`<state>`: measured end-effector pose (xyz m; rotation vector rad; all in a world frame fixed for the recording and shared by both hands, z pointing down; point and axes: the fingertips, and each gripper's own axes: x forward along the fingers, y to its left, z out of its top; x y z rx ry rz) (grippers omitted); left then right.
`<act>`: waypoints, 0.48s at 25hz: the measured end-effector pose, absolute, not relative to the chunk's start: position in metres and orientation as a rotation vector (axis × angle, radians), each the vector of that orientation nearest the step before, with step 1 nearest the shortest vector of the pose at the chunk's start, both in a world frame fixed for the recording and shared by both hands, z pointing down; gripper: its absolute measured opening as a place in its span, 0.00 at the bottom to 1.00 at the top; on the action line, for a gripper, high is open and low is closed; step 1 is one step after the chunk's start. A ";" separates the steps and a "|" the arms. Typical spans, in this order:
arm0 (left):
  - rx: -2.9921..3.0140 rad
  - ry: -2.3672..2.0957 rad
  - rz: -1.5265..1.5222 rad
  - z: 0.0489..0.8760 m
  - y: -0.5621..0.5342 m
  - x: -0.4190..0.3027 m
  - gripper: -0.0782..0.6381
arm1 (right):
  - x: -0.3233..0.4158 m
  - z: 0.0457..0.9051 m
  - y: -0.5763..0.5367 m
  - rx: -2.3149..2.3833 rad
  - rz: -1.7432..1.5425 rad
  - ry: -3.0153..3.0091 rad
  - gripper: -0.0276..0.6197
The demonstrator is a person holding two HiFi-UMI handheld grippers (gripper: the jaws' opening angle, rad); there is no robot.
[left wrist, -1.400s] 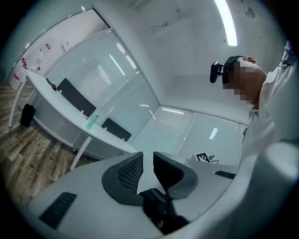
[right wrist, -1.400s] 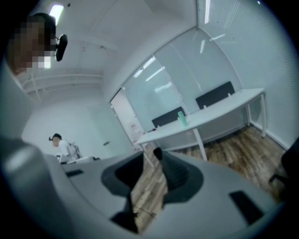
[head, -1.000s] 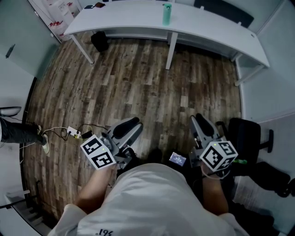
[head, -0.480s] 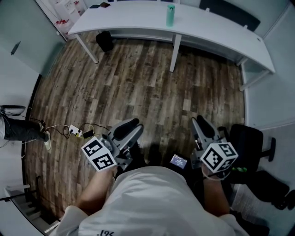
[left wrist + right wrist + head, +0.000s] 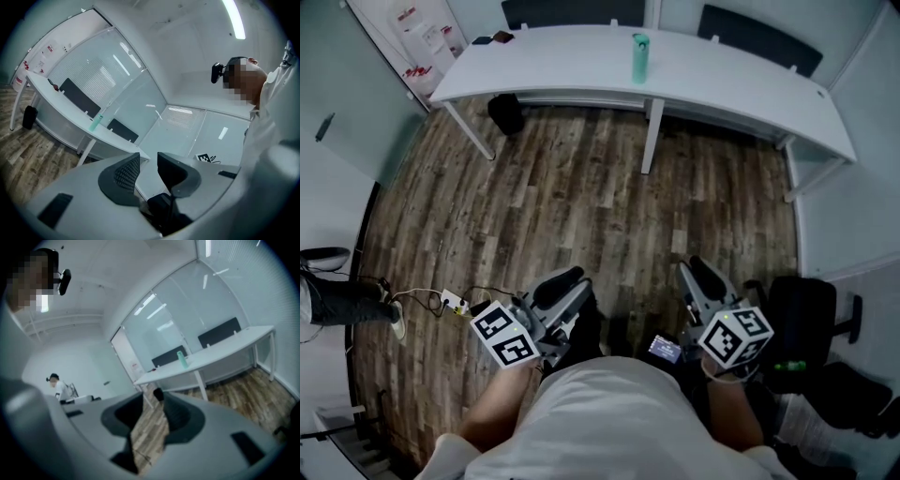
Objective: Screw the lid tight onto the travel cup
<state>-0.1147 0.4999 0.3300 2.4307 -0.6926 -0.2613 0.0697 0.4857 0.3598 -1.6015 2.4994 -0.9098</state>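
Observation:
A teal travel cup [image 5: 639, 44] stands upright with its lid on top, on the long white table [image 5: 722, 75] far across the room. The left gripper view shows the cup [image 5: 96, 123] small on the table, and so does the right gripper view [image 5: 182, 359]. Both grippers hang close to my body, far from the cup, above the wooden floor. My left gripper [image 5: 567, 281] is open with nothing between its jaws [image 5: 148, 164]. My right gripper [image 5: 694, 277] is also open and empty [image 5: 153, 406].
Black chairs [image 5: 755, 33] stand behind the table, and a black bag [image 5: 506, 112] sits under its left end. A power strip with cables [image 5: 450, 302] lies on the floor at the left. A black office chair [image 5: 806, 305] is at my right. A person's leg [image 5: 333, 302] shows at the left edge.
The view has shifted a little, so the table and cup now sit lower in the frame. Both grippers have stayed near my body, with no visible change in their jaws.

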 end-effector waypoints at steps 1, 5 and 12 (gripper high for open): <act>2.431 -0.687 -0.265 0.330 0.490 -0.116 0.28 | 0.067 0.360 0.478 -1.602 -0.907 2.501 0.25; 2.439 -0.643 -0.262 0.327 0.447 -0.122 0.28 | 0.056 0.353 0.439 -1.629 -0.904 2.476 0.25; 2.464 -0.577 -0.252 0.324 0.375 -0.133 0.28 | 0.037 0.346 0.376 -1.669 -0.881 2.446 0.25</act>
